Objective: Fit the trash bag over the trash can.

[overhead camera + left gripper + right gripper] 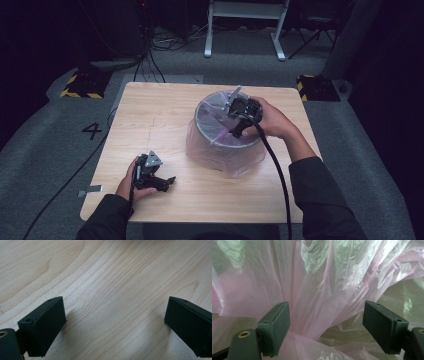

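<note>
1. Bin, a round one with a metal rim, stands on the right half of the table; a thin pink bag lines it and hangs down over its outside.
2. At the near right side of the bin's rim, the right gripper points down into the opening. Its jaws stand wide apart, with crumpled pink film between and beyond them, nothing clamped.
3. Near the front left of the table, well apart from the bin, the left gripper rests low over bare wood, jaws wide apart and holding nothing.
4. A black cable trails from the right gripper toward the person's sleeve.
5. On the grey carpet left of the table a "4" is marked.
6. Light wood-grain tabletop; the room beyond is dark, with yellow-and-black striped blocks, floor cables and a white frame.
</note>
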Demonstrator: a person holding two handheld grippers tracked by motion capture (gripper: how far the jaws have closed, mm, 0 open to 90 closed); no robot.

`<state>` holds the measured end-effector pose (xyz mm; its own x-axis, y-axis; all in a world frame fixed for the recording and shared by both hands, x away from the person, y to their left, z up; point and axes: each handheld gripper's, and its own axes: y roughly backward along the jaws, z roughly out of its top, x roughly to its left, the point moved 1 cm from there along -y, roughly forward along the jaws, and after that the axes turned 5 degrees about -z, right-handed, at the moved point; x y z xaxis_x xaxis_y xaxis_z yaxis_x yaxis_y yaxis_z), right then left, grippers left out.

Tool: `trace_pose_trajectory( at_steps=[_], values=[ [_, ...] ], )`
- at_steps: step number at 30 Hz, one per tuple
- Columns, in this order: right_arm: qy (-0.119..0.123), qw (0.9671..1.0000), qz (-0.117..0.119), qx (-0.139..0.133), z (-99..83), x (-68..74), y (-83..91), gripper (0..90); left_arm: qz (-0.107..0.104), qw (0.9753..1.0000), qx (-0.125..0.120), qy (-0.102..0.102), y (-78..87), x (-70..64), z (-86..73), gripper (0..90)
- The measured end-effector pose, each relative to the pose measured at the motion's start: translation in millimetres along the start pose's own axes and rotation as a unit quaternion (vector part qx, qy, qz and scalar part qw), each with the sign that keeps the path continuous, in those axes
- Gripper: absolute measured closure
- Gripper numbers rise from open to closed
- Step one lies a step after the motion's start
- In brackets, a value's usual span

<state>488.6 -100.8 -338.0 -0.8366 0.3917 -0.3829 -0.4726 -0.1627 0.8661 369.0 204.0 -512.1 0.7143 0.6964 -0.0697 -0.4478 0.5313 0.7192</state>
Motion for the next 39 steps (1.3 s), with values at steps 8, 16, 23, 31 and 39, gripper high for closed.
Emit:
trace_pose_trajectory(
  at_steps=[8,16,23,31,39],
  values=[
    [-0.014,0.9999,-0.004,-0.003,-0.3,0.0,1.6,21.3,0.000,1.0000,0.000,0.000,0.0,0.0,0.0,3.4],
    [-0.030,0.9992,0.000,-0.025,-3.4,-0.1,6.0,21.0,0.000,1.0000,0.000,0.000,0.0,-0.1,0.0,3.4],
    [-0.036,0.9967,0.000,-0.073,-9.0,0.6,11.9,21.3,0.000,1.0000,0.000,0.000,0.0,0.0,0.0,3.4],
    [-0.065,0.9910,-0.006,-0.117,-14.1,-2.4,16.7,20.2,0.000,1.0000,0.000,0.000,0.0,0.0,0.0,3.4],
    [-0.096,0.9833,-0.005,-0.155,-18.4,-4.8,21.9,19.9,0.000,1.0000,0.000,-0.001,0.1,0.1,0.0,3.4]
  ],
)
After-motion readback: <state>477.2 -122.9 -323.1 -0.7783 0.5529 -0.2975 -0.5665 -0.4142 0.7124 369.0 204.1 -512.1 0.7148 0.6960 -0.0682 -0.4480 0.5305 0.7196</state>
